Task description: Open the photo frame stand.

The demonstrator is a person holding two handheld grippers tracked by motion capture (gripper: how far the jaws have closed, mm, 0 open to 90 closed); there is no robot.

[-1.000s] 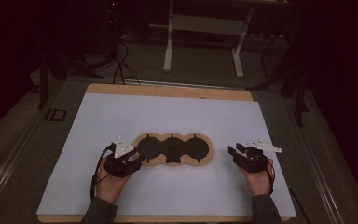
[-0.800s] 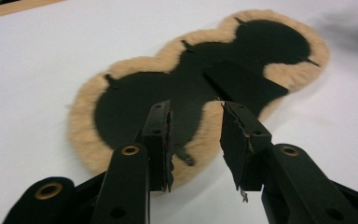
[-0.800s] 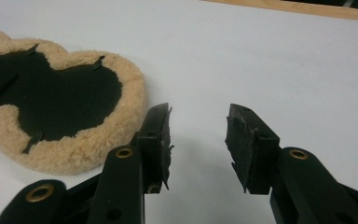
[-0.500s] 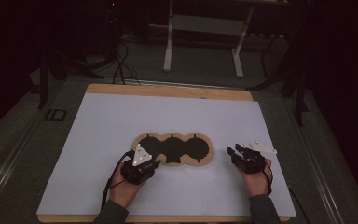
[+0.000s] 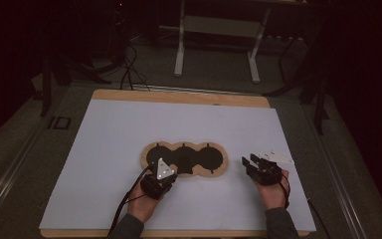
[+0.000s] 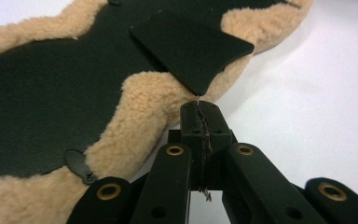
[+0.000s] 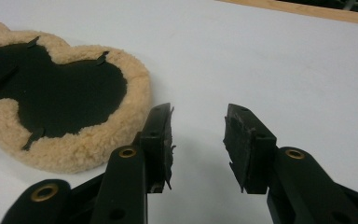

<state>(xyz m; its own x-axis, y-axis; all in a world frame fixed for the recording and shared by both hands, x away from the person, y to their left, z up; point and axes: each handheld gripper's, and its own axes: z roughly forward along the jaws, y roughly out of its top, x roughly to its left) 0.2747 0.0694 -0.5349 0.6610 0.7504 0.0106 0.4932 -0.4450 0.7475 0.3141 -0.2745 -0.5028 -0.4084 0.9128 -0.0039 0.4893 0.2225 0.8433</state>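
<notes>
A flat mat with three round black lobes and a tan fleece rim lies mid-table on the white sheet. My left gripper is at the mat's near edge. Its jaws have just been closing and now stand pressed together. The pointed corner of a thin black flap, raised over the fleece, runs into their seam. My right gripper rests to the right of the mat, apart from it. It is open with nothing between its pads, and the mat's end lobe lies to its left.
The white sheet covers a wooden board, with bare sheet on every side of the mat. Beyond the far edge, on the dark floor, stand a metal frame's legs and cables.
The left hand has moved right along the mat's near edge and its jaws have closed at the black flap. The right hand has stayed in place.
</notes>
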